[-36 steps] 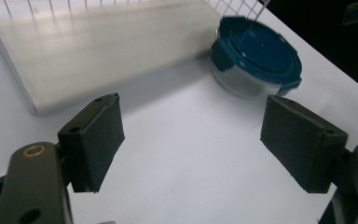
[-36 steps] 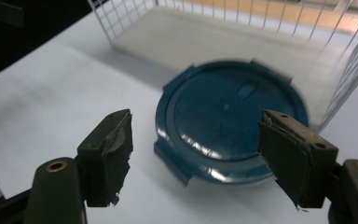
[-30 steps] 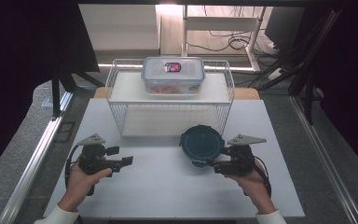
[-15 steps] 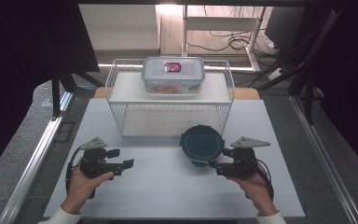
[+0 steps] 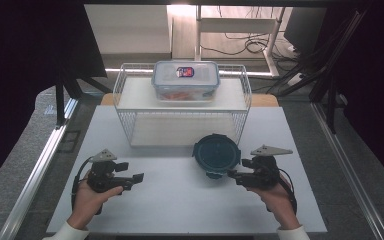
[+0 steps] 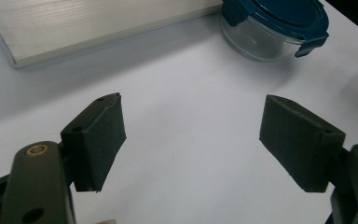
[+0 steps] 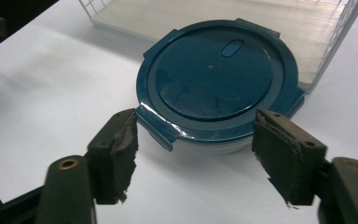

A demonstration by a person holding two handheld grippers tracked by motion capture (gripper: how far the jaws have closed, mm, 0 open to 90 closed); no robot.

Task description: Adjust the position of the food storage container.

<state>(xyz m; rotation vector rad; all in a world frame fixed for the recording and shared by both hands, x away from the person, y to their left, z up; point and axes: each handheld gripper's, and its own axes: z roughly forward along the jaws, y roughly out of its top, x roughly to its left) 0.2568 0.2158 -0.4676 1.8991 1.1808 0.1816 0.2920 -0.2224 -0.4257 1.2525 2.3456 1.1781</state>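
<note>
My right claw (image 7: 193, 154) has just been closing a bit, but its pads aren't pressing anything yet. The round container (image 7: 219, 88), blue lid on, sits just ahead of it, near edge reaching btwn the jaws, no contact that I can see. My left claw (image 6: 191, 140) gapes wide over bare table, container well off to its far right. Wire rack (image 5: 130, 90) w/ a rectangular box (image 5: 185, 80) up top lies beyond. Progress: approach done, I'd say; grab & move still to do.
</note>
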